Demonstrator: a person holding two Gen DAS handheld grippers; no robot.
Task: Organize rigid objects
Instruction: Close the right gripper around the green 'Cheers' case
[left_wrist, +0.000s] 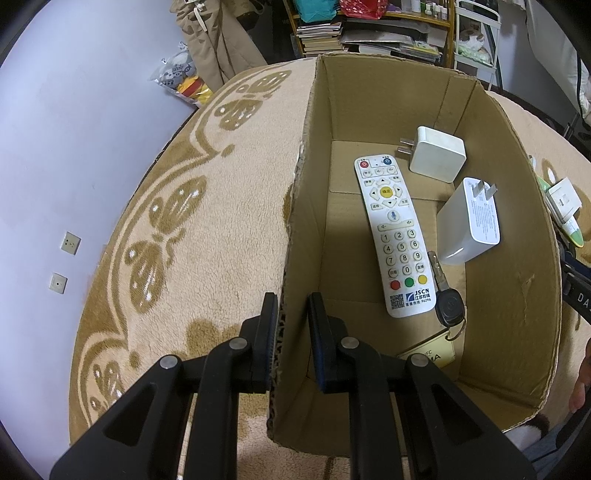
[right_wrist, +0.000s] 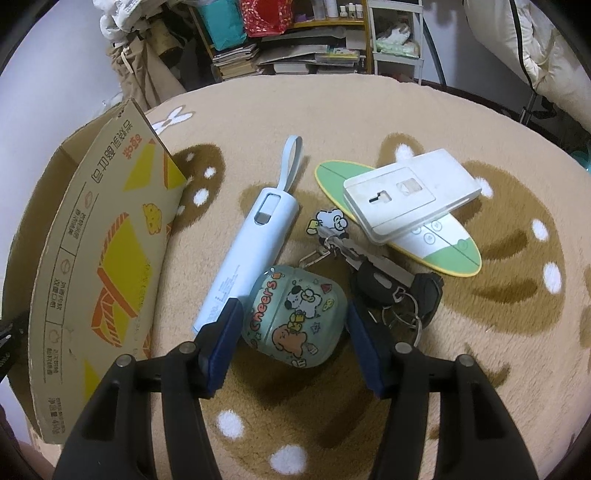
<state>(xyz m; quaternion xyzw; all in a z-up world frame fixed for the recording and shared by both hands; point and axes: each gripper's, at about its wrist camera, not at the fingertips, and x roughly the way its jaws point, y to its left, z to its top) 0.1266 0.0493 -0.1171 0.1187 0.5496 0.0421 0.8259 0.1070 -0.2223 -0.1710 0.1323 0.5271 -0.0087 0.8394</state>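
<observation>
My left gripper (left_wrist: 291, 314) is shut on the left wall of the cardboard box (left_wrist: 295, 229), one finger outside, one inside. Inside the box lie a white remote (left_wrist: 393, 236), two white chargers (left_wrist: 437, 153) (left_wrist: 472, 221) and a black key with a tag (left_wrist: 447, 302). My right gripper (right_wrist: 291, 314) is open, its fingers on either side of a green cartoon earbud case (right_wrist: 295, 314) on the blanket. Beside the case lie a light blue power bank (right_wrist: 251, 243), a bunch of black keys (right_wrist: 391, 288), a white socket plate (right_wrist: 410, 192) and a green-white oval remote (right_wrist: 443, 240).
The box's outer wall (right_wrist: 103, 266) stands left of the right gripper. A beige patterned blanket (left_wrist: 184, 221) covers the surface. Shelves with books (left_wrist: 369, 33) and hanging clothes (left_wrist: 218, 44) stand behind. A wall with sockets (left_wrist: 70, 242) is at the left.
</observation>
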